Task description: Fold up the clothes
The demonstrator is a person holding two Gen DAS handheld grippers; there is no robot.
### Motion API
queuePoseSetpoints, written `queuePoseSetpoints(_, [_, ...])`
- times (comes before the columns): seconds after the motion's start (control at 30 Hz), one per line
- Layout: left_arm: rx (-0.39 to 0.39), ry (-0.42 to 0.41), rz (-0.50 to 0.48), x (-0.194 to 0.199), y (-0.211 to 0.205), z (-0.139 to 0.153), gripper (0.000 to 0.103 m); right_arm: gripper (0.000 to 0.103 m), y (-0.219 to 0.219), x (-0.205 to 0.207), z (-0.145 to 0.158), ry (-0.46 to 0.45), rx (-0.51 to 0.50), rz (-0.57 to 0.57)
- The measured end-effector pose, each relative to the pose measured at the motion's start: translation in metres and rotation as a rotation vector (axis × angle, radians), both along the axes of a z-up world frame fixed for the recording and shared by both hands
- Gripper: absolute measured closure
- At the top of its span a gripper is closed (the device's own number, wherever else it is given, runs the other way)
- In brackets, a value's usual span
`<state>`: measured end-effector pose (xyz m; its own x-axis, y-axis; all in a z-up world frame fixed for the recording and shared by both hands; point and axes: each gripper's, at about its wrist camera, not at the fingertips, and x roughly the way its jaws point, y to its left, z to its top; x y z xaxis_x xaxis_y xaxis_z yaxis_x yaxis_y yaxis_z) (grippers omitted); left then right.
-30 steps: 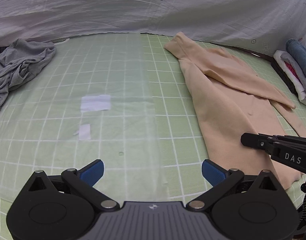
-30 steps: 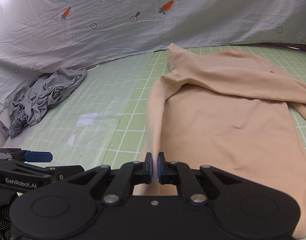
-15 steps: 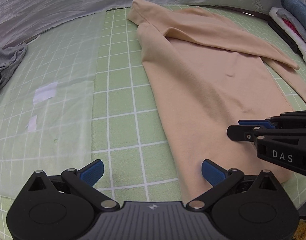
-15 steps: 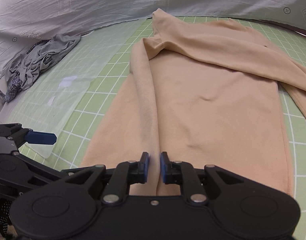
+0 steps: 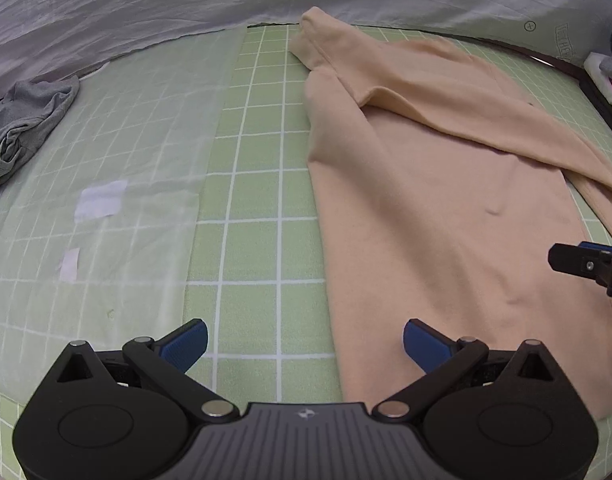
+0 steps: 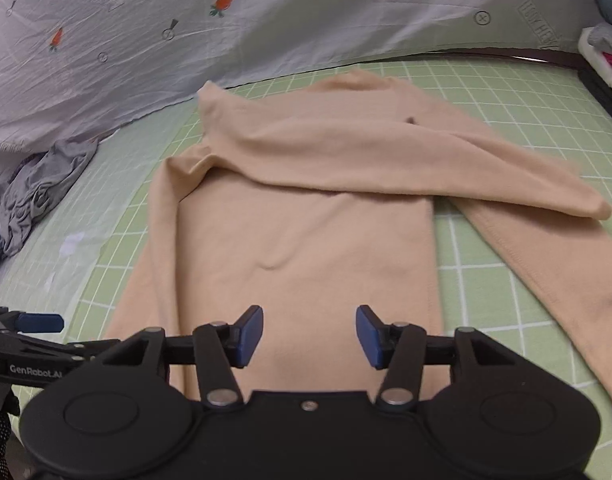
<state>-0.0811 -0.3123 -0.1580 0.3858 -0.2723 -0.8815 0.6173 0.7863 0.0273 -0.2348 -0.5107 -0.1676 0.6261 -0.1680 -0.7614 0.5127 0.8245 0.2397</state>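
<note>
Right tool (image 6: 309, 336) up close, jaws just swung apart, nothing pinched, only the beige top (image 6: 306, 240) lying flat beneath. Left tool (image 5: 306, 346) spread wide too, empty, straddling the top's near left edge where cloth meets the green grid mat (image 5: 254, 200). Top sits laid out on the mat, left side folded in along the body, one sleeve (image 6: 385, 160) crossing the chest, the other trailing off to the right.

Risk from here, judging by the lie: freshly released fold likely to spring open with nothing pinning it; a careless grab at the hem could catch one layer only and drag the fold askew; crossing sleeve could slide off if the body gets tugged.

Writing: "GenRobot.AI" (image 6: 34, 369) on the neighbouring tool's arm. Further back, backdrop sheet (image 6: 306, 20) printed with carrots and partly legible lettering at right, not fully readable. Grey garment (image 5: 22, 120) crumpled far left.
</note>
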Motion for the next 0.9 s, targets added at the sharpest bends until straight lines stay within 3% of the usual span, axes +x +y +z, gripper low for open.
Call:
queuePoseSetpoints(0.3, [-0.140,-0.003,0.080,0.104,-0.042,0.017,0.000,0.050,-0.106,-0.034,0.003,-0.010,-0.076,-0.434])
queuePoseSetpoints(0.43, [-0.207,0.002,0.098,0.154,-0.075,0.022,0.001,0.049,-0.155,-0.045,0.002,-0.008,-0.049,-0.591])
queuePoseSetpoints(0.57, [-0.286,0.014,0.111,0.195,-0.111,0.023,0.004,0.049,-0.183,-0.045,-0.002,-0.008,0.028,-0.630])
queuePoseSetpoints(0.67, [-0.291,0.042,0.129,0.211,-0.129,0.010,0.014,0.051,-0.194,-0.042,-0.006,0.013,0.077,-0.646])
queuePoseSetpoints(0.7, [-0.290,0.054,0.134,0.214,-0.133,0.005,0.022,0.052,-0.195,-0.042,-0.008,0.018,0.089,-0.645])
queuePoseSetpoints(0.77, [-0.293,0.082,0.138,0.221,-0.141,-0.002,0.037,0.067,-0.195,-0.041,-0.011,0.029,0.111,-0.644])
queuePoseSetpoints(0.8, [-0.297,0.094,0.139,0.224,-0.144,-0.004,0.055,0.073,-0.195,-0.041,-0.012,0.034,0.121,-0.644])
queuePoseSetpoints(0.83, [-0.301,0.107,0.141,0.226,-0.146,-0.007,0.079,0.088,-0.194,-0.041,-0.011,0.032,0.108,-0.638])
queuePoseSetpoints(0.87, [-0.311,0.116,0.138,0.228,-0.148,-0.007,0.087,0.099,-0.193,-0.042,-0.010,0.025,0.101,-0.632])
queuePoseSetpoints(0.9, [-0.322,0.124,0.133,0.229,-0.149,-0.006,0.091,0.099,-0.193,-0.044,-0.008,0.000,0.096,-0.630])
